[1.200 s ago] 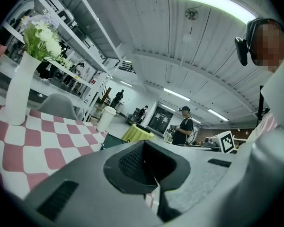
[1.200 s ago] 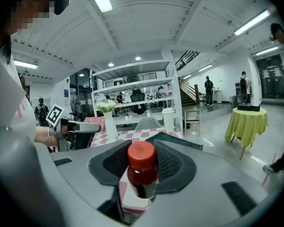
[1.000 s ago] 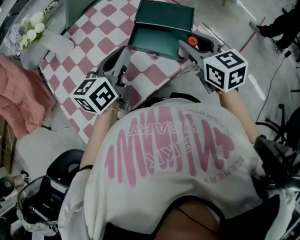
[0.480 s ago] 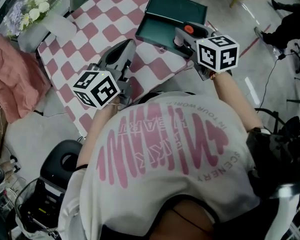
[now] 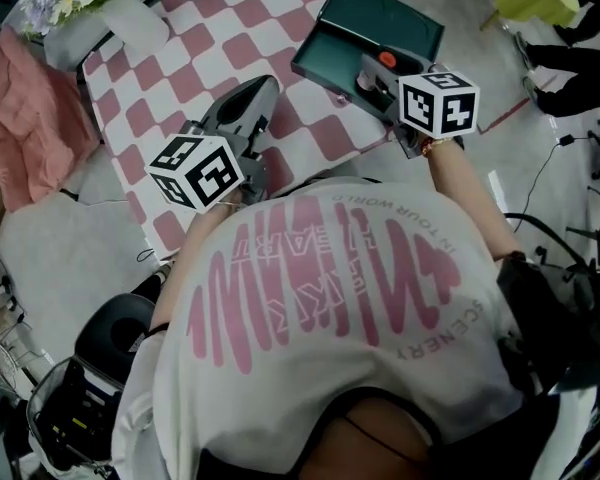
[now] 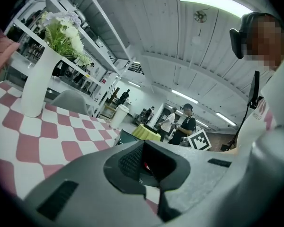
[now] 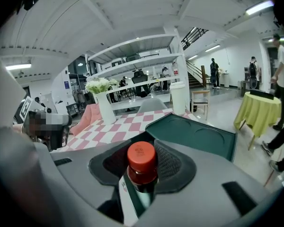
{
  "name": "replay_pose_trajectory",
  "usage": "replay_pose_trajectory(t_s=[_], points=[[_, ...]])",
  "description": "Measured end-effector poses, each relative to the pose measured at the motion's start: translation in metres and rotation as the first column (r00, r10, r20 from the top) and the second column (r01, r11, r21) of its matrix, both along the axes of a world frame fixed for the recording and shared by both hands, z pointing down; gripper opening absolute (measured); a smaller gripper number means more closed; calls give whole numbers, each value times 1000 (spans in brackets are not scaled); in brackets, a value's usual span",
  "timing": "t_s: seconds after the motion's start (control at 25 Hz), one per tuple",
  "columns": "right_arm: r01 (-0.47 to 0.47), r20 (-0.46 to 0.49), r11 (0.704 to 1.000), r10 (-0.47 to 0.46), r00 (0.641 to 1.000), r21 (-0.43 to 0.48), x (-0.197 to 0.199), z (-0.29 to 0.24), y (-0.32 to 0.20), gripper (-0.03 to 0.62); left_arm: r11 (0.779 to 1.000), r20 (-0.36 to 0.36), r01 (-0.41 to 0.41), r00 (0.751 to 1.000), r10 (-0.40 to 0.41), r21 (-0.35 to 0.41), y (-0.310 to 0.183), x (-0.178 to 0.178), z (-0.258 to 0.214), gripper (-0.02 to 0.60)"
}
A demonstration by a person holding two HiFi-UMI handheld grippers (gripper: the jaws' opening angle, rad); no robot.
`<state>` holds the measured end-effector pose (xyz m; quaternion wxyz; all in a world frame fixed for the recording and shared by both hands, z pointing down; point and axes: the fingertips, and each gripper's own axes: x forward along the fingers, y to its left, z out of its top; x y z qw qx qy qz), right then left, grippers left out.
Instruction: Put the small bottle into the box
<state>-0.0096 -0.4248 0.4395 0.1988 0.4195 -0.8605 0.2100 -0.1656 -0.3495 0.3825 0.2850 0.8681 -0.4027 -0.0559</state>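
One small bottle (image 7: 142, 157), red-capped and upright, clamped in the right gripper (image 5: 376, 76) near the desk's (image 5: 200, 38) far right corner. The open green box (image 5: 380, 16) lies just ahead. The left gripper (image 6: 149, 167), jaws nearly together and empty, is farther off.

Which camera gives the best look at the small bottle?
The right gripper view: the small bottle sits clamped in the right gripper, red cap and neck close up. The head view shows only its cap, by the green box. The left gripper view doesn't show it.
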Motion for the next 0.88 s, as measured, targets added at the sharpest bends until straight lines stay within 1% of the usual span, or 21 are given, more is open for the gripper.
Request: replay_pose_trajectory(t_s=[0.2, 0.36, 0.6, 0.88], points=[[6, -10, 1000, -7, 1000, -25, -1, 16, -4, 148, 999, -1, 35, 999, -35, -13, -5, -7, 9, 6], [-2, -14, 999, 2, 1000, -51, 1, 26, -1, 148, 998, -14, 51, 999, -52, -38, -4, -9, 18, 6], [-14, -39, 998, 12, 999, -65, -1, 36, -7, 147, 997, -26, 46, 999, -47, -54, -4, -10, 27, 6], [-15, -72, 995, 8, 997, -96, 9, 44, 0, 147, 998, -35, 51, 998, -53, -44, -1, -8, 22, 6]])
